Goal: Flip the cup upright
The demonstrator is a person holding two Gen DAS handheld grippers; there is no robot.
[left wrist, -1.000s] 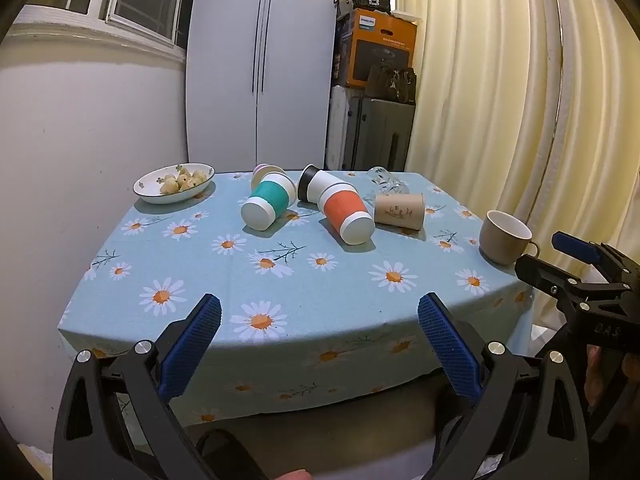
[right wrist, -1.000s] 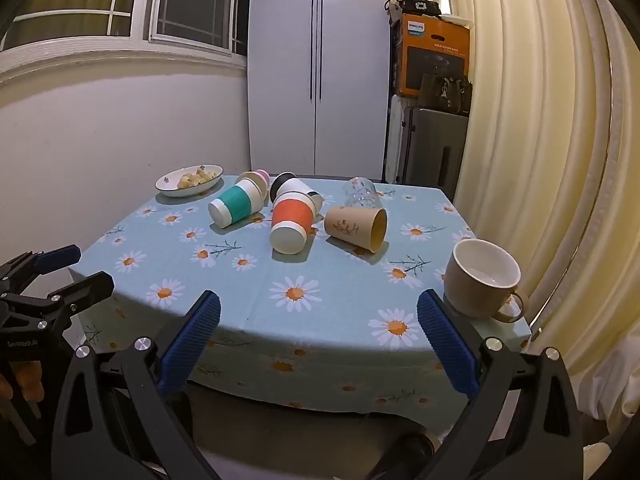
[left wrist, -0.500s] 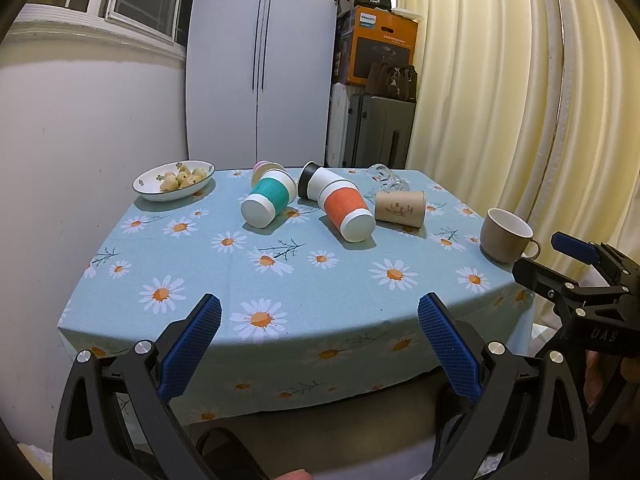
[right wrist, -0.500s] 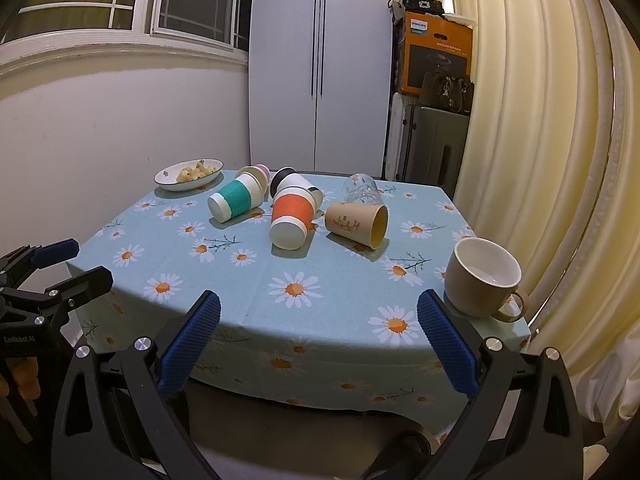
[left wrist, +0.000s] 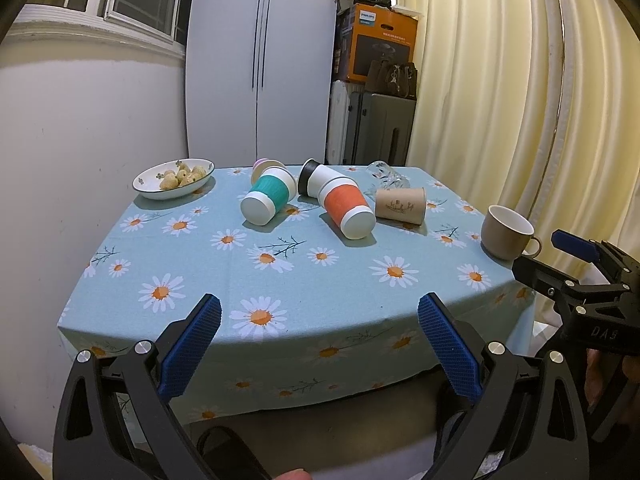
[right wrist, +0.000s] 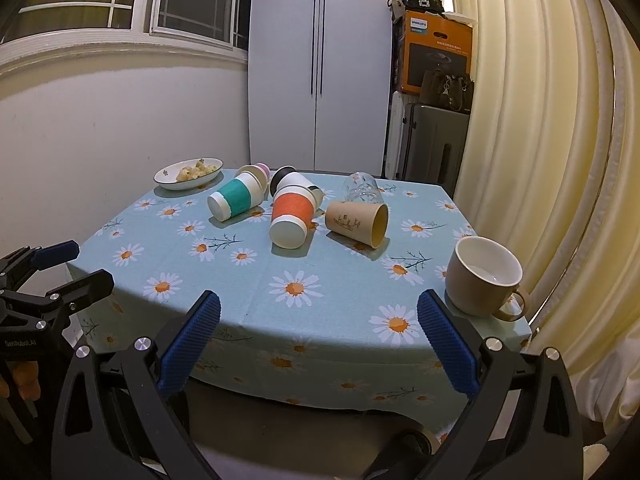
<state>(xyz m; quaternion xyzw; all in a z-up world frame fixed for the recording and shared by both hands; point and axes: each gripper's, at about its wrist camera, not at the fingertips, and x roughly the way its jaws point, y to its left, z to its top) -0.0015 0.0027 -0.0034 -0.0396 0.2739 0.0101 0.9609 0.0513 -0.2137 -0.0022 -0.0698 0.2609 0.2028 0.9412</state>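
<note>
Several cups lie on their sides mid-table: a teal-sleeved cup [left wrist: 266,199] [right wrist: 234,200], an orange-sleeved cup [left wrist: 347,213] [right wrist: 291,216], a white cup with black rim [left wrist: 316,178] [right wrist: 292,182], a pink-and-cream cup [left wrist: 264,167] behind, a brown paper cup [left wrist: 400,205] [right wrist: 356,223] and a clear glass [left wrist: 386,176] [right wrist: 362,188]. A beige mug [left wrist: 506,232] [right wrist: 482,276] stands upright at the right edge. My left gripper [left wrist: 320,342] [right wrist: 60,268] is open and empty before the table's front edge. My right gripper [right wrist: 318,340] [left wrist: 560,258] is open and empty near the mug.
A white bowl of food [left wrist: 173,178] [right wrist: 188,173] sits at the table's back left. The table [left wrist: 280,320] has a blue daisy cloth. Cream curtains [right wrist: 540,140] hang on the right. A white wardrobe [left wrist: 260,60], a suitcase and boxes stand behind.
Both grippers have drifted slightly; the table and cups sit a little lower and nearer in view. Nothing was grasped or moved.
</note>
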